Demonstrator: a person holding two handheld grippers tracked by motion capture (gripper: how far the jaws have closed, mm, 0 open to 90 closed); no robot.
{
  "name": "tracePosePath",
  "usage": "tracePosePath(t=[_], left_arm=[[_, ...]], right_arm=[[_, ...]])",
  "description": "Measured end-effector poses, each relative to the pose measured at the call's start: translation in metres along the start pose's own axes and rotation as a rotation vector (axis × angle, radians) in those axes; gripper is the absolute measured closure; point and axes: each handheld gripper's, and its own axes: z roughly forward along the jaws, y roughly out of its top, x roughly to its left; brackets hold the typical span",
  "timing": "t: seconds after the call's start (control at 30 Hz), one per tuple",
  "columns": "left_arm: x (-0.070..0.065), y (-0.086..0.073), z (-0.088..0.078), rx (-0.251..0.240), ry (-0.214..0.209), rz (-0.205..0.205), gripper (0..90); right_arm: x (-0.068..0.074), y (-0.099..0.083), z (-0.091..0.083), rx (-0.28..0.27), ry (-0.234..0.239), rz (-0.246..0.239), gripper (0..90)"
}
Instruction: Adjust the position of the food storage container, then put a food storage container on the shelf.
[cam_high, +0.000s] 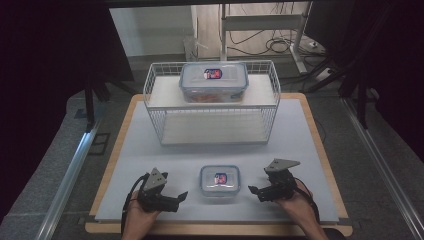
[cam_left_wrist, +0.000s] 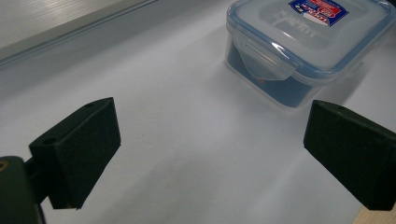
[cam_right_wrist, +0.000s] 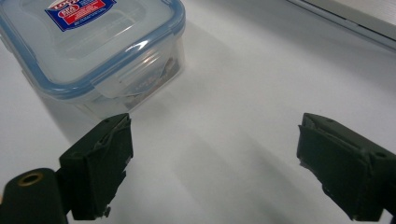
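The small square clear-plastic container with a blue-rimmed snap lid (cam_high: 220, 181) sits on the pale matte board near the front edge, between the left gripper (cam_high: 176, 196) and the right gripper (cam_high: 256, 192). Both have their jaws apart and empty, pointing inward at it. A good grip probably means closing in level from both sides on the smooth walls below the rim, clear of the rounded latch tabs (cam_left_wrist: 264, 60), which could flip.
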Motion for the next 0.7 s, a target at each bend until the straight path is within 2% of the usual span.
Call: tracePosePath(t=[0.2, 0.37, 0.43, 0.63, 0.7], left_arm=[[0.000, 0.001, 0.000, -0.013, -0.012, 0.001, 3.5], [0.003, 0.000, 0.001, -0.038, -0.048, -0.033, 2.7], [0.003, 0.000, 0.004, -0.027, -0.065, -0.039, 2.1], [-0.001, 0.006, 0.009, 0.025, -0.070, -0.009, 1.7], [-0.003, 0.010, 0.011, 0.040, -0.080, -0.021, 1.7]], right_arm=[[-0.001, 0.000, -0.002, -0.010, 0.000, -0.007, 6.9], [-0.001, 0.002, -0.004, -0.028, 0.004, 0.001, 4.8], [0.000, 0.003, -0.004, -0.032, 0.011, -0.003, 4.0], [0.003, 0.007, -0.004, -0.046, 0.020, -0.021, 1.0], [0.004, 0.010, -0.003, -0.045, 0.027, -0.025, 0.0]])
